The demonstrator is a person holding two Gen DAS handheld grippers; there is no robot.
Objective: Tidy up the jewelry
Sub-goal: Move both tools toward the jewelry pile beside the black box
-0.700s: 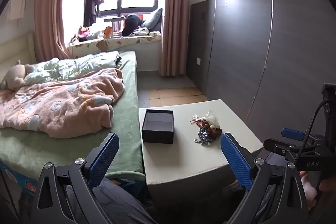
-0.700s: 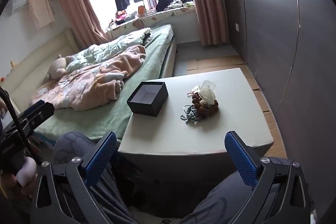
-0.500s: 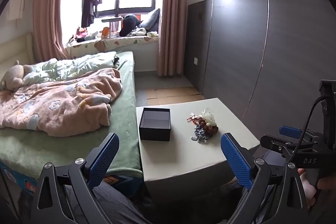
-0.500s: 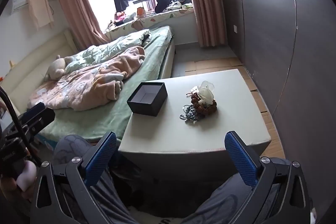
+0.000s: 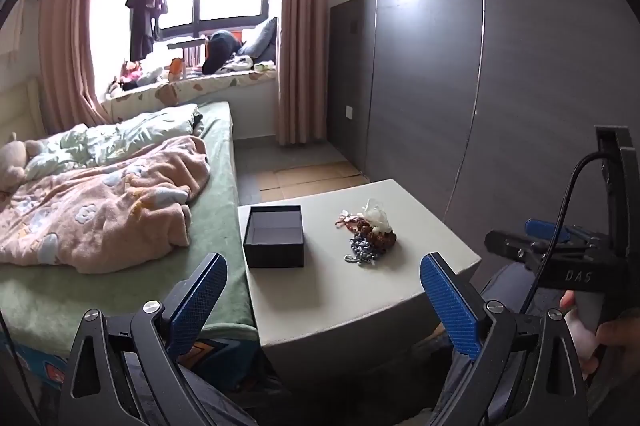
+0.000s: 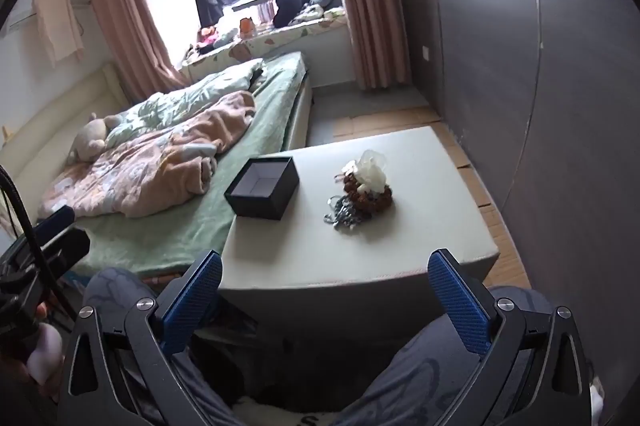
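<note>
Left wrist: left gripper (image 5: 322,300) is held wide open, nothing gripped. Black box (image 5: 274,236) is seen ahead on the counter (image 5: 340,290), jewelry pile (image 5: 370,236) ahead-right of it (apart). Right wrist: right gripper (image 6: 326,300) likewise spread wide, empty; box (image 6: 262,192) ahead-left, jewelry (image 6: 360,192) straight ahead.

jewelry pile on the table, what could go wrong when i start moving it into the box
The jewelry pile looks tangled: silver chain, brown beads and a white piece lie on each other, so one grab may drag several along. The open black box sits near the table edge by the bed, so a nudge might tip it off. Both tools, left and right, are open and well back.
</note>
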